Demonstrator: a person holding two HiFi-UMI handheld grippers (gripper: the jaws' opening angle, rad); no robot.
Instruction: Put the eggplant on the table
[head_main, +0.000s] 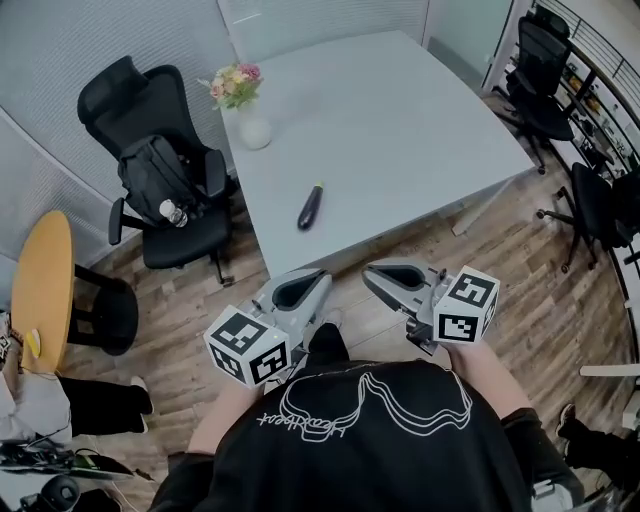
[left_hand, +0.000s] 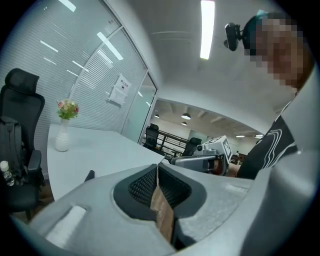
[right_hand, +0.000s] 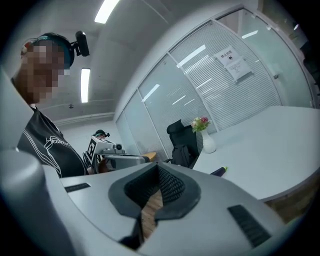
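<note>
Two grippers show in the head view, the left gripper and the right gripper, both held over the wooden floor in front of the person and clear of the table. The eggplant lies flat on the table near its front edge, well apart from both. The task looks done, so the risk is undoing it: the eggplant is rounded and close to the edge, and a knock against the table could send it rolling off. The vase of flowers stands at the far left edge and would tip if the table were jolted.

From the left gripper view, the left gripper has its jaws pressed together with nothing between them. The eggplant peeks over the gripper body, out on the table.

From the right gripper view, the right gripper is likewise closed and empty, with the eggplant just visible beyond it. A careless swing of either closed tip towards the table could strike the eggplant.
</note>
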